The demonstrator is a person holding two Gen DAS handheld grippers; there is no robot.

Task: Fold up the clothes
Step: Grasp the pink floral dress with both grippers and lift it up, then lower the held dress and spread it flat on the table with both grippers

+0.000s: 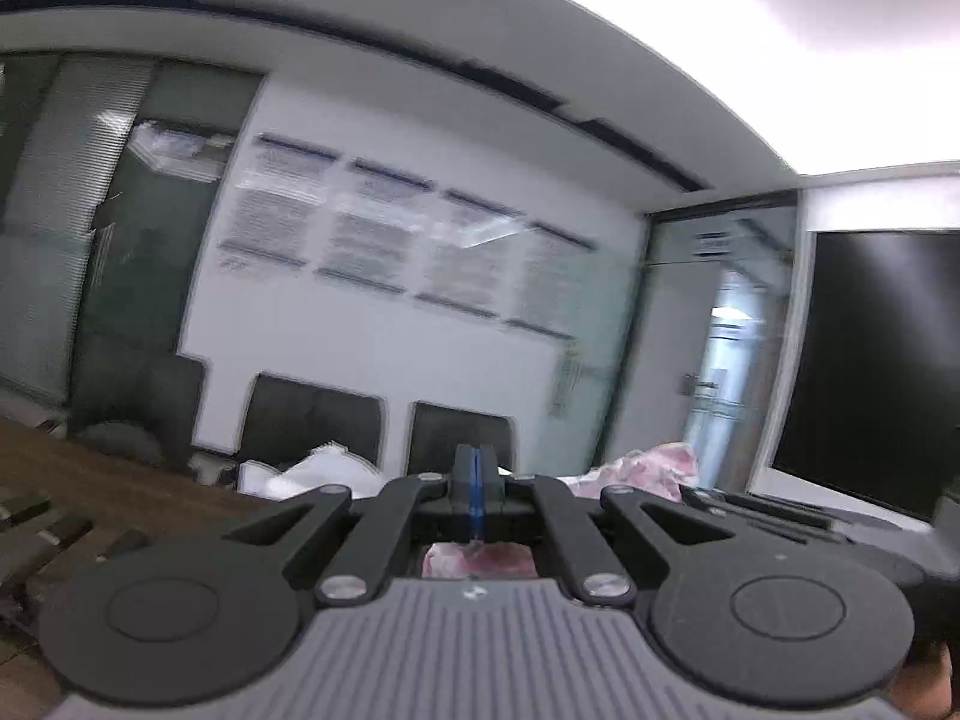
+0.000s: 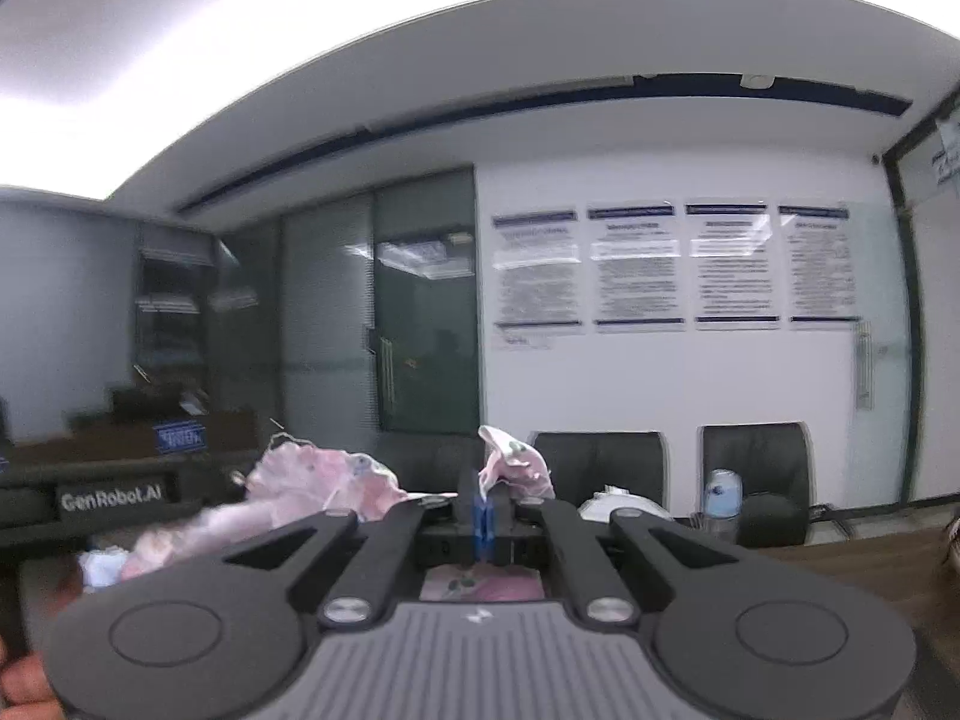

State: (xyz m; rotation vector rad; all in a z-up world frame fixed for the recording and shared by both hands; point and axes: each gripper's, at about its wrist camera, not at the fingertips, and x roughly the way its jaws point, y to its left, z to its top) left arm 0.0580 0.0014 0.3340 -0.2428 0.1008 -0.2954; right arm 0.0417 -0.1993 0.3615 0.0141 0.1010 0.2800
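Observation:
Both grippers are raised and point at the far wall. My left gripper (image 1: 476,468) is shut, with pink patterned cloth (image 1: 477,561) hanging below its closed fingers. More of the pink garment (image 1: 645,471) shows to its right. My right gripper (image 2: 483,507) is shut on the pink garment (image 2: 516,462); a fold sticks up above its fingertips, and the rest of the cloth (image 2: 312,483) stretches away to the left. Pink cloth (image 2: 480,585) also shows beneath its fingers. The cloth is held lifted between the two grippers.
A wooden table (image 1: 138,498) lies below. Two black chairs (image 1: 384,432) stand at the white wall with posters (image 2: 666,267). A white bag (image 1: 312,474), a water bottle (image 2: 723,495) and a dark screen (image 1: 876,372) are nearby. A GenRobot.AI device (image 2: 111,501) is at left.

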